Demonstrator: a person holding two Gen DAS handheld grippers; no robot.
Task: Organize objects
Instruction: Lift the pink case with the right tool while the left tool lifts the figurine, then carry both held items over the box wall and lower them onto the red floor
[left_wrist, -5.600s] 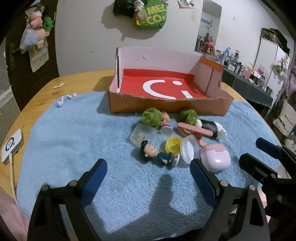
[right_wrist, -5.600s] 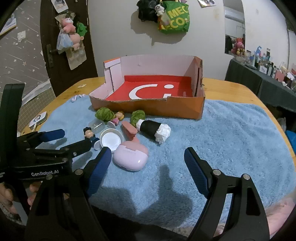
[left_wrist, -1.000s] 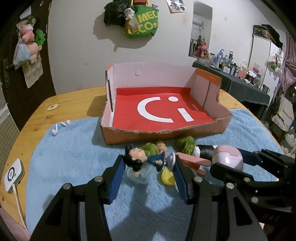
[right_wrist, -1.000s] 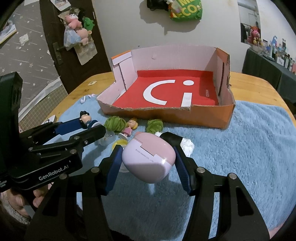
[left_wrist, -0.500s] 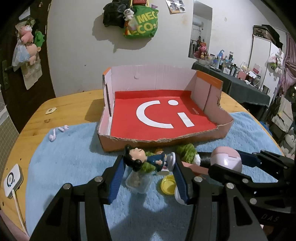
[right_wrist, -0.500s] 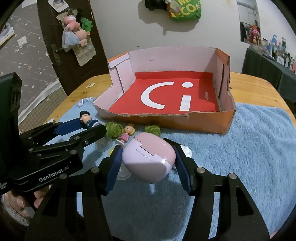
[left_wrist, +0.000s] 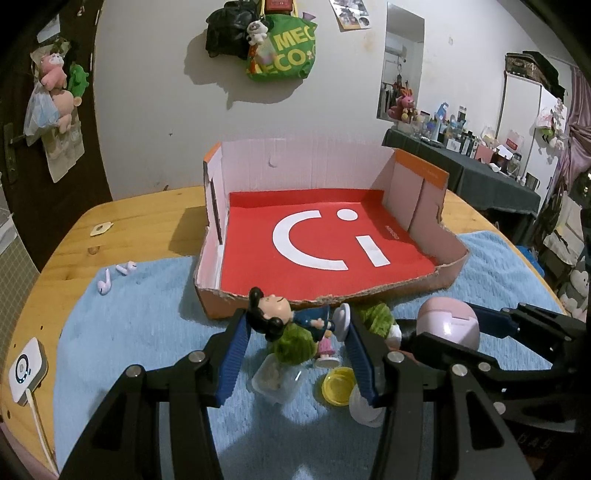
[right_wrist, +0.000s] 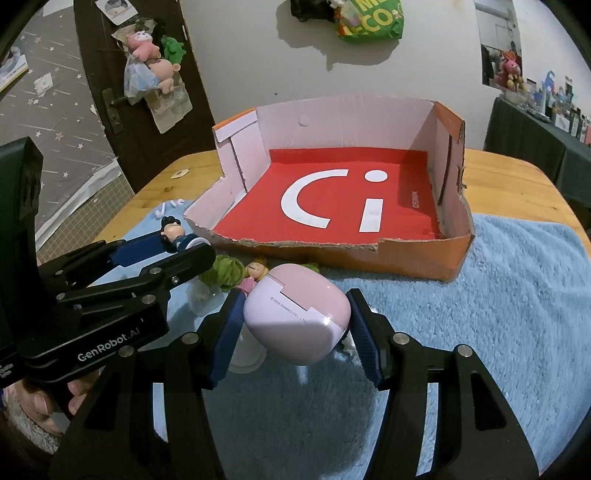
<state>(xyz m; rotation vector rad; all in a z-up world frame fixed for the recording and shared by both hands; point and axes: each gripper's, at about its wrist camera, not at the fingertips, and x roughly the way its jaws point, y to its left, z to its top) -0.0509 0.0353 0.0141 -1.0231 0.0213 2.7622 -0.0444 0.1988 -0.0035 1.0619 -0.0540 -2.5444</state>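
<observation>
My left gripper (left_wrist: 295, 325) is shut on a black-haired boy figurine (left_wrist: 284, 317), held above the blue towel just short of the front wall of the red-floored cardboard box (left_wrist: 325, 240). My right gripper (right_wrist: 295, 317) is shut on a pink earbud case (right_wrist: 297, 319), also held in front of the box (right_wrist: 332, 206). The figurine also shows in the right wrist view (right_wrist: 173, 232), and the case in the left wrist view (left_wrist: 448, 325). Below lie green yarn balls (left_wrist: 295, 341), a small pink doll (right_wrist: 253, 275), a clear cup (left_wrist: 275, 376) and a yellow lid (left_wrist: 338, 384).
A blue towel (right_wrist: 517, 295) covers the wooden table (left_wrist: 129, 221). Two pink earbuds (left_wrist: 110, 277) lie at the towel's left far edge. A white device with a cable (left_wrist: 26, 369) sits at the left table edge. A white lid (left_wrist: 364, 410) lies under the grippers.
Both grippers have closed on their objects, lifted them off the towel and moved forward toward the box, which now looks nearer and larger.
</observation>
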